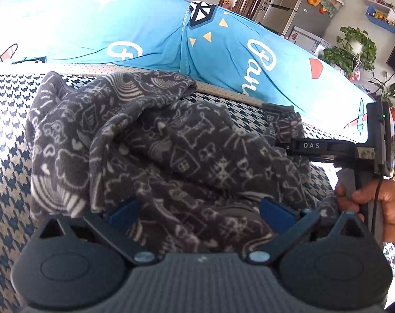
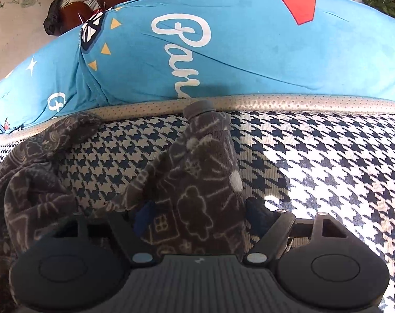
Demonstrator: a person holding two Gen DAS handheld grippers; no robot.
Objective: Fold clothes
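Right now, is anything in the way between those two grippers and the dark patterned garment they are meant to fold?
Nothing visible. The grey patterned fleece garment already lies between the left gripper fingers, and its sleeve between the right gripper fingers.

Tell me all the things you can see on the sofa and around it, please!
fleece garment: one, dark grey with pale doodle drawings, crumpled on the sofa seat
sleeve: one, same grey print, stretched toward the cushion seam
sofa seat cover: one, navy and white houndstooth, under the garment
back cushion: one long blue cover with white lettering, behind the seat
beige piping: one strip, between seat and cushion
fridge: one, silver, far right
potted plants: several, green, right side
wooden chairs: two, brown, behind the sofa
left gripper: black with blue pads, garment between them
right gripper: black, on the sleeve
hand: one, holding the right gripper's handle
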